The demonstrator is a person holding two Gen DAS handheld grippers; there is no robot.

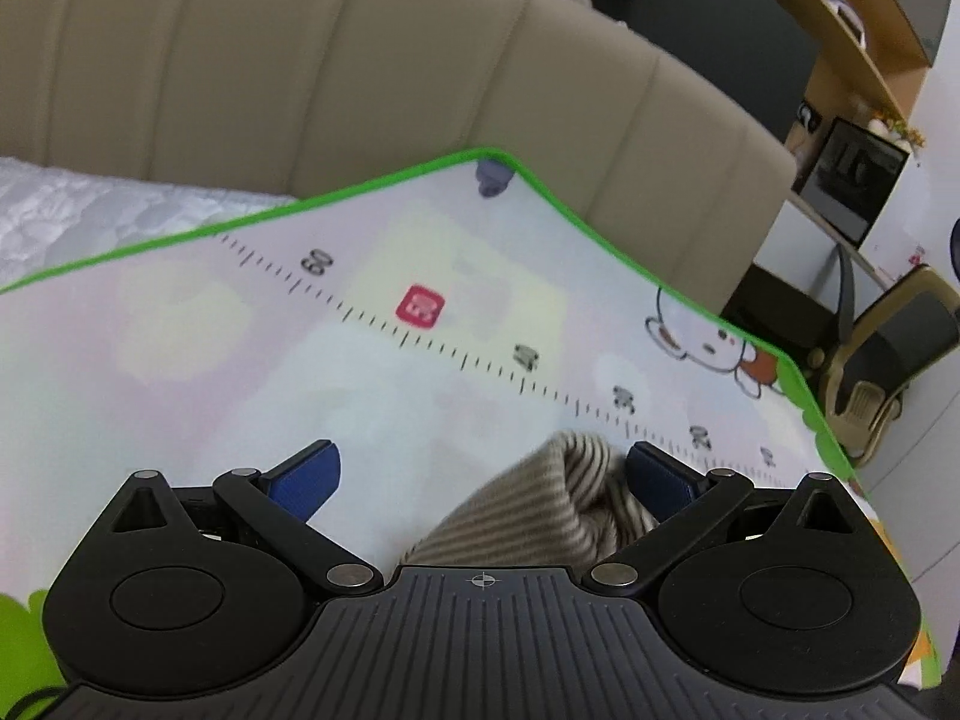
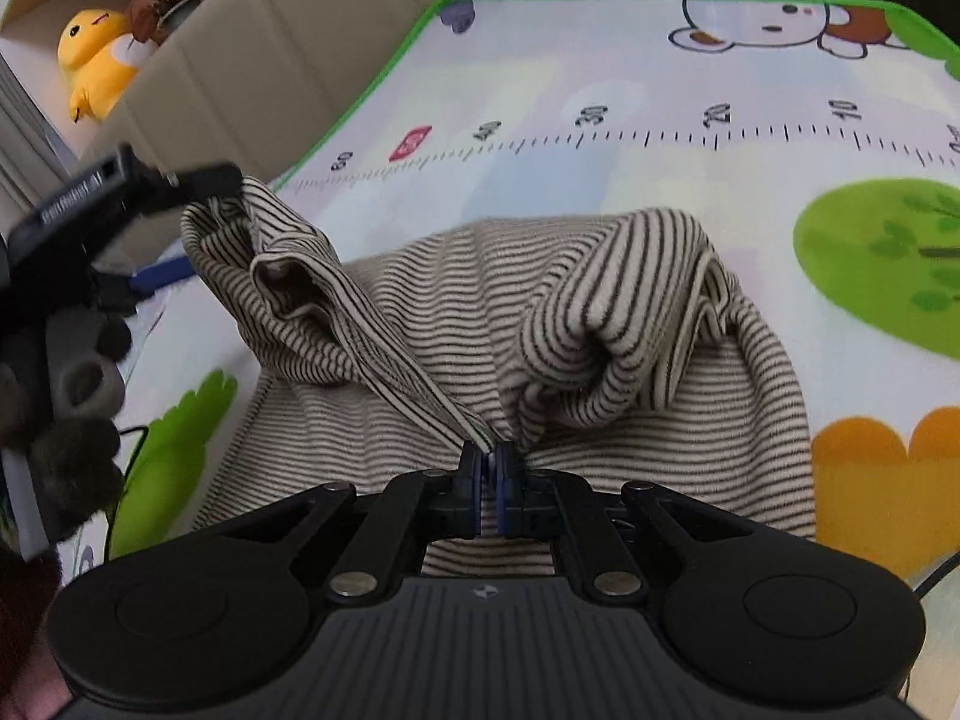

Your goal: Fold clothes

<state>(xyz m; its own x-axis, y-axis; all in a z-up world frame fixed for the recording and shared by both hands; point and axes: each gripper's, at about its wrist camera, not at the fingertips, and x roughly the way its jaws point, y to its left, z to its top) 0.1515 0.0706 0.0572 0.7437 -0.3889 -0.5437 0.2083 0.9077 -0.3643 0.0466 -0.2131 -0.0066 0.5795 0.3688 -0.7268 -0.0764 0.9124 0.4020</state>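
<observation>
- Shirt [image 2: 456, 324], cream with thin dark stripes, lies bunched in the middle of the mat [image 2: 660, 192], nearer to us than the mat's printed ruler [image 2: 660, 135].
- We see our right gripper [image 2: 493, 462] with its jaws pressed together on a gathered edge of the shirt, at the shirt's near side; a taut fold runs from the pinch up and to the left.
- We see our left gripper [image 2: 198, 180] at the shirt's far left corner in the right wrist view, and that corner stands lifted off the mat beside it.
- In the left wrist view the left gripper's jaws stand wide; a lump of shirt [image 1: 540, 510] sits between them, against the right blue pad [image 1: 660, 480], with the left pad [image 1: 306, 480] clear of it.
- Beyond the mat's green-edged far side a beige padded headboard [image 1: 360, 72] rises.
- A yellow plush toy [image 2: 99, 60] sits past the headboard, well apart from the shirt.
</observation>
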